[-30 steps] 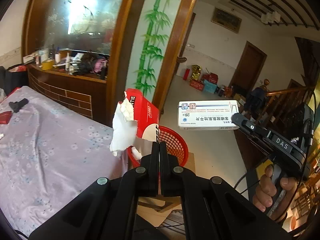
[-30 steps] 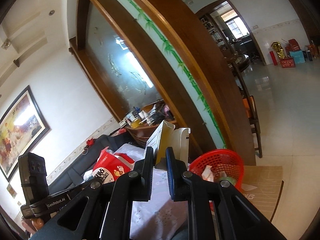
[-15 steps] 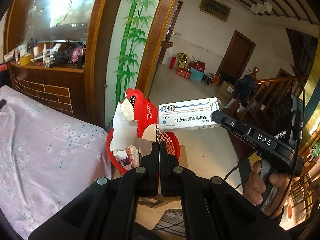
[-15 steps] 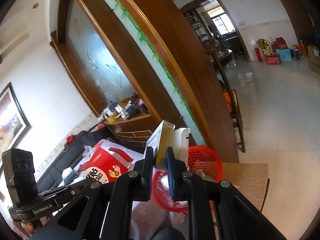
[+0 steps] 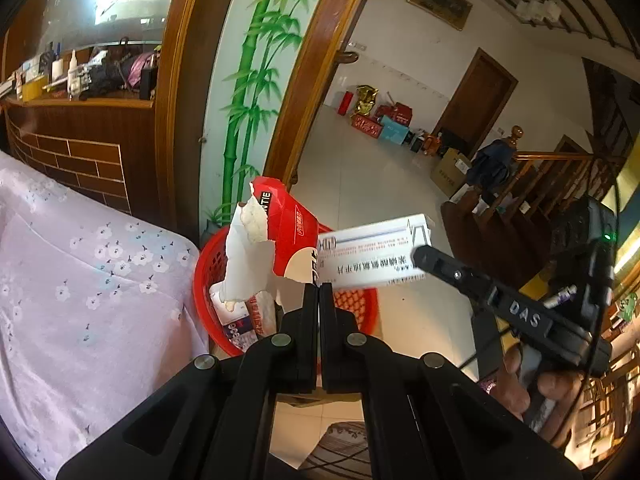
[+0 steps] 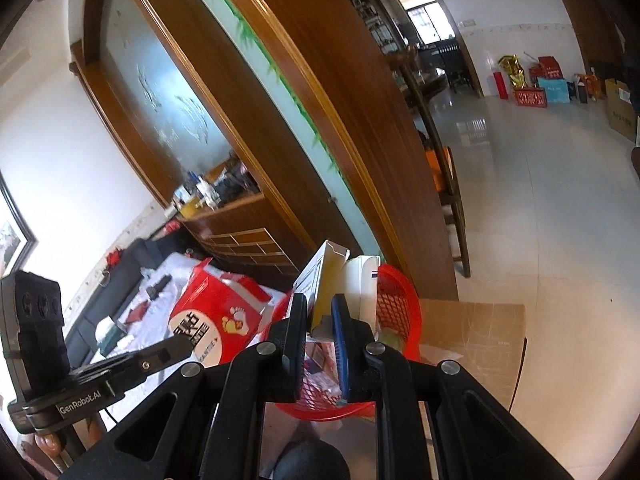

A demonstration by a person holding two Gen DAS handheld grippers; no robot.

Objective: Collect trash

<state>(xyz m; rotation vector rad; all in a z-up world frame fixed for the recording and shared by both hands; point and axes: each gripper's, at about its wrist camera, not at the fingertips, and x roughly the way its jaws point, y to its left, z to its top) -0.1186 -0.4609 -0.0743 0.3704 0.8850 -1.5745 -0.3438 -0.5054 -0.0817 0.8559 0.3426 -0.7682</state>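
My left gripper (image 5: 319,292) is shut on a torn red and white carton (image 5: 276,236) and holds it above a red mesh trash basket (image 5: 206,276). My right gripper (image 6: 319,312) is shut on a white medicine box (image 6: 340,284), also above the basket (image 6: 400,296). The medicine box (image 5: 372,256) and the right gripper (image 5: 428,256) show beside the carton in the left wrist view. The carton (image 6: 212,312) and the left gripper (image 6: 176,350) show at the left of the right wrist view. Other trash lies inside the basket.
The basket stands on a cardboard sheet (image 6: 472,328) on the tiled floor, beside a table with a lilac flowered cloth (image 5: 80,280). A wooden partition with a bamboo panel (image 5: 240,92) stands behind it. A chair (image 6: 448,208) stands by the partition. Boxes (image 5: 380,124) lie far off.
Both grippers have moved with their loads from beside the table to above the basket. The medicine box has come closer to the carton.
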